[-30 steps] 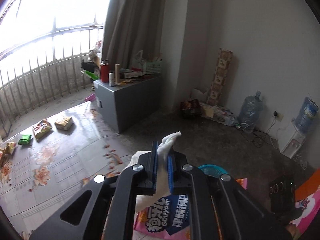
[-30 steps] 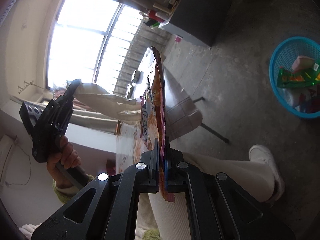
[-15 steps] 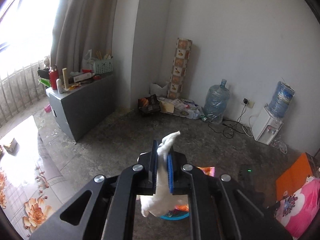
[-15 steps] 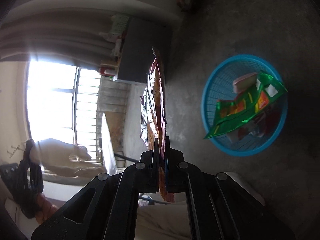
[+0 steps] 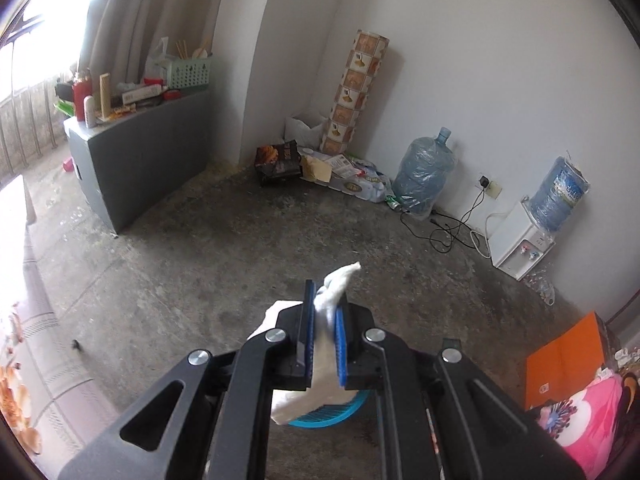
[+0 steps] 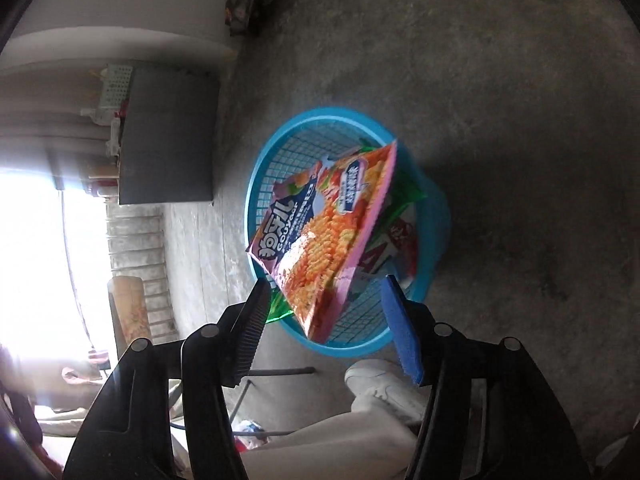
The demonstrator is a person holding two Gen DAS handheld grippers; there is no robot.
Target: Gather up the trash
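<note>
R gripper: jaws wide, holding nothing. Pink & orange snack bag is just past the tips, tilted, over the blue basket on the floor. Can't tell if bag touches it. Green wrapper in basket under the bag. L gripper: jaws narrow, pinching a white tissue. Bit of the basket shows below it.
</note>
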